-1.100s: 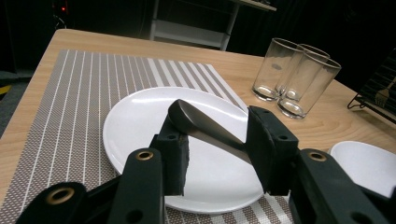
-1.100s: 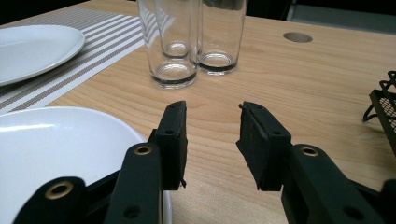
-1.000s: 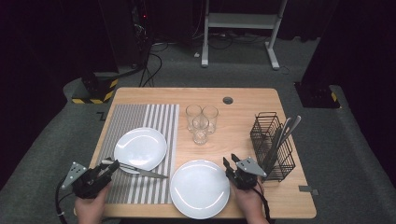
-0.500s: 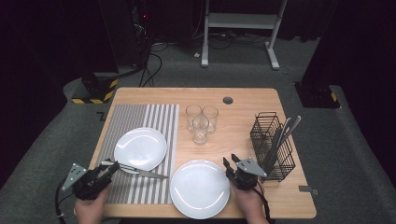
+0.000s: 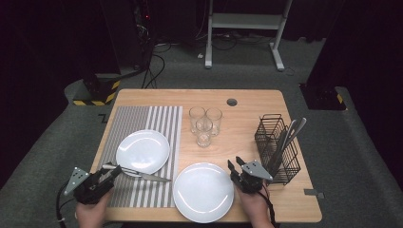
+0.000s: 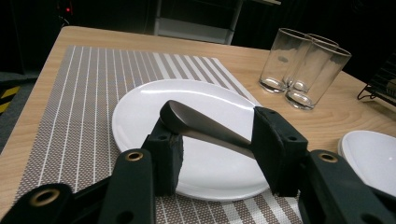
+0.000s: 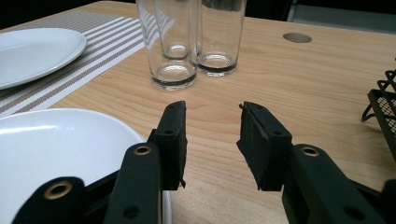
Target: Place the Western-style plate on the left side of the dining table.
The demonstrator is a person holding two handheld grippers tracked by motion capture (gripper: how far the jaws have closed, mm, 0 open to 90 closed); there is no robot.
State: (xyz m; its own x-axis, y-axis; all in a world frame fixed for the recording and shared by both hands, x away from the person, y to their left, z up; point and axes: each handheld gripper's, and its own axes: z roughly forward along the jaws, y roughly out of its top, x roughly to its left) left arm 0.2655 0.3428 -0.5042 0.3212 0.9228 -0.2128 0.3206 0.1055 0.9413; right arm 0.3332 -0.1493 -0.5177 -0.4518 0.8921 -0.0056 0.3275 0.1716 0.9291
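Note:
A table knife point(image 5: 142, 175) lies across the near rim of the small white plate point(image 5: 142, 151) on the striped placemat point(image 5: 142, 118), blade pointing right. My left gripper point(image 5: 111, 169) sits at its handle end. In the left gripper view the dark handle point(image 6: 201, 123) runs between the jaws of the left gripper point(image 6: 217, 140). These jaws have just been opening, and the right pad stands apart from the handle. My right gripper point(image 5: 237, 166) rests open and empty at the right rim of the large white plate point(image 5: 203, 192), its jaws point(image 7: 212, 140) over bare wood.
Three empty glasses point(image 5: 204, 124) stand clustered mid-table, ahead of the right gripper. A black wire basket point(image 5: 278, 147) with upright cutlery point(image 5: 287, 137) stands at the right edge. A cable hole point(image 5: 232, 101) lies at the far middle of the table.
The left gripper's jaws stand a little wider around the knife handle. Both hands, the knife and the plates keep their places.

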